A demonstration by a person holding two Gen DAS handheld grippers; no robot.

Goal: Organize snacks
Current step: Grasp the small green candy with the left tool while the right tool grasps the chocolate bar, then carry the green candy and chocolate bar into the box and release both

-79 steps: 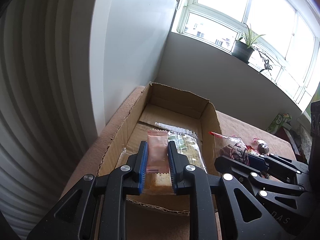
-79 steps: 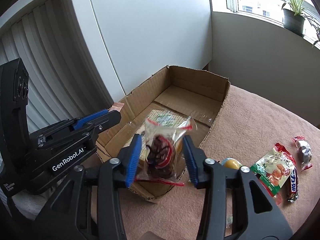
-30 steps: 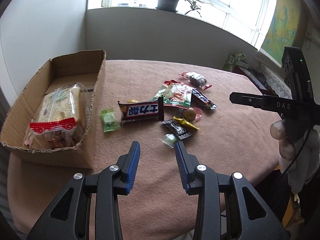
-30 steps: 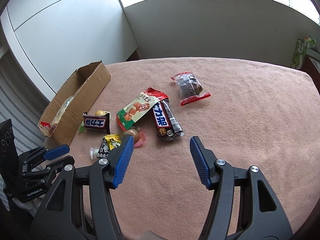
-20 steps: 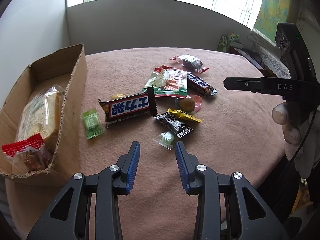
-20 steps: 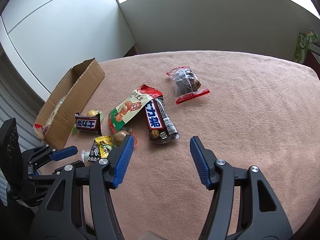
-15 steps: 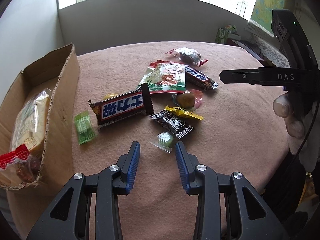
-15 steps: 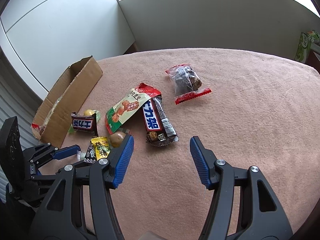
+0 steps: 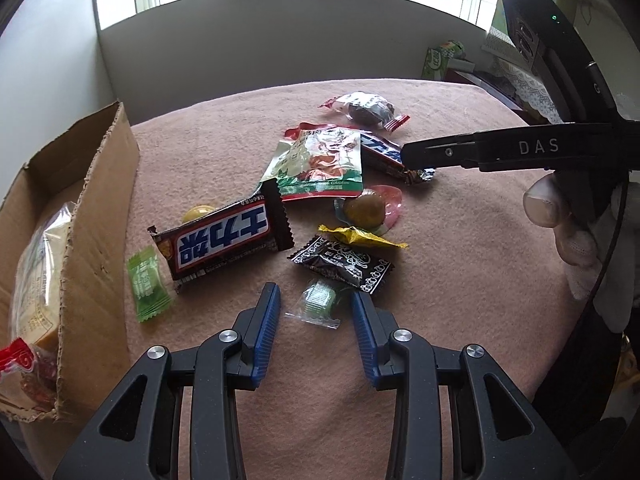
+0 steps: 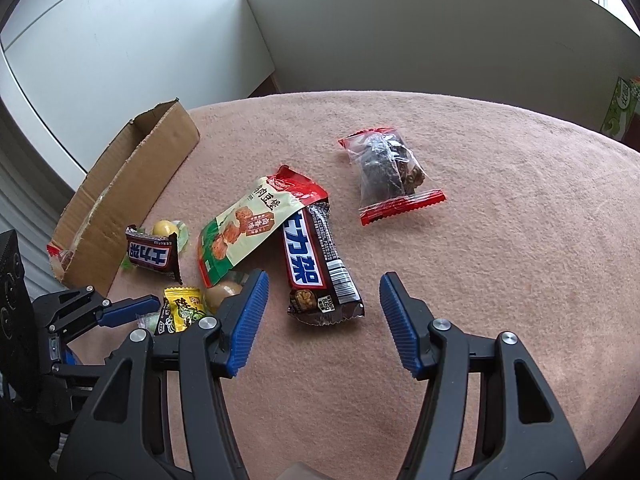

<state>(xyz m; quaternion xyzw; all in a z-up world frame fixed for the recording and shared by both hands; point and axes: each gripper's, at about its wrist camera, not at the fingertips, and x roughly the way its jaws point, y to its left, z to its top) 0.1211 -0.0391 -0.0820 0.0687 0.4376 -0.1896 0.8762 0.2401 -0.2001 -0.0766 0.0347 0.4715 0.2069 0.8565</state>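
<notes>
Nearest the front edge of the worktop (image 9: 460, 264), the left gripper (image 9: 316, 312) hovers with its jaws partly parted and empty; a small green candy in clear wrap (image 9: 318, 300) lies just ahead, between the blue pads but untouched. It looks feather-light and crinkly, so the firm middle is the place to pinch, not the loose twisted ends. The right gripper (image 10: 324, 304) stands wider, also holding nothing, with the long chocolate bar (image 10: 316, 260) lying in line with its gap. That bar should be stiff and fairly slick; a hold across its narrow width near the middle seems safest.

Further in lie a black-and-yellow sachet (image 9: 344, 258), a second chocolate bar (image 9: 224, 240), a flat green candy (image 9: 146, 284) and a peanut pouch (image 9: 320, 164), soft and likely to buckle. Beyond sits a clear bag with red ends (image 10: 390, 176). At the left edge stands the cardboard box (image 9: 100, 216), already holding packets.
</notes>
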